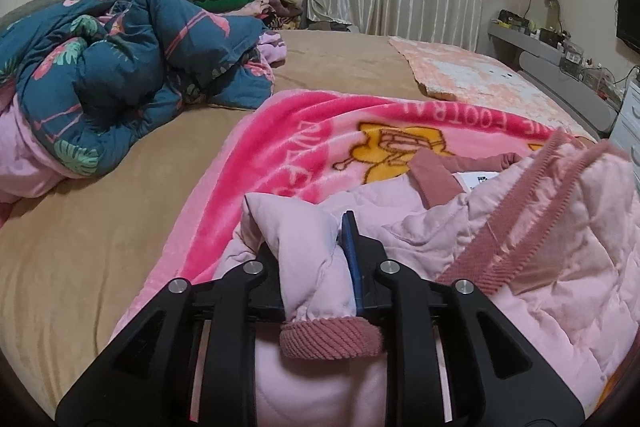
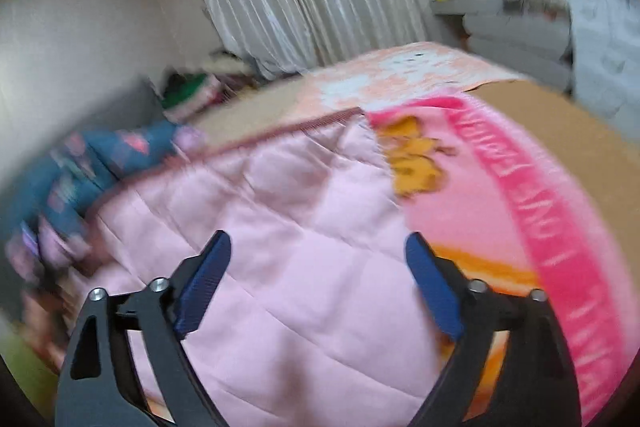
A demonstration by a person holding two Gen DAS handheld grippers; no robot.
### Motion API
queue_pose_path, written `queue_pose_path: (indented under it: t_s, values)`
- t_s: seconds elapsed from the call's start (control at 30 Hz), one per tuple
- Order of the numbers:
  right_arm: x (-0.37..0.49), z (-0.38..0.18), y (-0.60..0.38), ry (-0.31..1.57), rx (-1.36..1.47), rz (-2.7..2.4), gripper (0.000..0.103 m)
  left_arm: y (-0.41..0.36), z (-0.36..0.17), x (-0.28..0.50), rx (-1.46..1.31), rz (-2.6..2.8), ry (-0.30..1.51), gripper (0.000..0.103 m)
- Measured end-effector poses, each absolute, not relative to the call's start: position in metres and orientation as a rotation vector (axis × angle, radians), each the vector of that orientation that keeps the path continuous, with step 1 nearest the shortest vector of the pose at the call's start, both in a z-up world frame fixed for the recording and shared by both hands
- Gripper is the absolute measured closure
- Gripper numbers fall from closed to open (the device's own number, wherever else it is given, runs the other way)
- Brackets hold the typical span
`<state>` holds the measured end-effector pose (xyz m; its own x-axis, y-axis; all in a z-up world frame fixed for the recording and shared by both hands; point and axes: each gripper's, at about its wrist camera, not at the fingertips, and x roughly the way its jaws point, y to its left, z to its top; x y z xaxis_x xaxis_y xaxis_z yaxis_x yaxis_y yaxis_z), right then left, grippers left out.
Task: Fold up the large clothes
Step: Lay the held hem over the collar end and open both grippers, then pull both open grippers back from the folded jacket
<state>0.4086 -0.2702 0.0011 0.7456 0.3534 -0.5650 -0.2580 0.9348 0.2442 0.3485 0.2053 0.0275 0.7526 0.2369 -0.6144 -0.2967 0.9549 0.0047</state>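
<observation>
A pink jacket (image 1: pixel 520 227) lies on a blanket (image 1: pixel 280 147) at the bed's (image 1: pixel 120 227) near side, mid-fold. The left gripper (image 1: pixel 316 251) clamps its sleeve; the right gripper (image 2: pixel 318 279) hangs wide, empty. Next, likely, lay the sleeve across the body.

Quilted satiny jacket (image 1: pixel 500 247), plush blanket (image 1: pixel 280 147)

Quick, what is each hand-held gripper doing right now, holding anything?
Left hand-held gripper: shut on the pale pink quilted jacket's sleeve.
Right hand-held gripper: open, holding nothing, above the jacket.
</observation>
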Motion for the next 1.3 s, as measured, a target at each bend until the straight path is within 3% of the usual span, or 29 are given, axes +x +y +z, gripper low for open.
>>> queue_pose_path:
  t_s: [0.2,0.33,0.47,0.5,0.57,0.77,1.0,1.13,1.17,1.2,1.27,1.3]
  values:
    - [0.412,-0.027,-0.26,0.688,0.058,0.292,0.012,0.206,0.04,0.344,-0.141,0.277,0.647,0.081]
    - [0.417,-0.028,-0.264,0.69,0.081,0.296,0.011,0.21,0.053,0.34,-0.198,0.229,0.643,0.068]
    - [0.415,-0.027,-0.265,0.687,0.083,0.298,0.011,0.214,0.068,0.333,-0.277,0.156,0.614,0.034]
    - [0.415,-0.026,-0.266,0.684,0.084,0.297,0.011,0.212,0.072,0.328,-0.278,0.141,0.598,0.031]
    - [0.409,-0.025,-0.269,0.677,0.084,0.286,0.011,0.206,0.081,0.317,-0.267,0.135,0.56,0.008]
    - [0.4,-0.036,-0.288,0.686,0.085,0.266,0.01,0.205,0.09,0.265,-0.166,0.191,0.445,0.009]
    - [0.402,-0.054,-0.299,0.736,0.167,0.3,0.012,0.245,-0.012,0.253,-0.295,0.212,0.706,0.009]
    - [0.404,-0.055,-0.283,0.744,0.15,0.339,0.058,0.242,-0.035,0.253,-0.392,0.141,0.72,0.011]
    - [0.404,-0.053,-0.275,0.735,0.12,0.339,0.063,0.236,-0.034,0.258,-0.381,0.136,0.714,0.034]
    - [0.404,-0.05,-0.267,0.72,0.086,0.334,0.072,0.231,-0.032,0.261,-0.372,0.134,0.707,0.048]
    - [0.408,-0.045,-0.257,0.706,0.045,0.31,0.079,0.218,-0.028,0.275,-0.312,0.182,0.716,0.07]
    - [0.413,-0.042,-0.253,0.705,0.044,0.289,0.082,0.211,-0.025,0.278,-0.29,0.196,0.713,0.074]
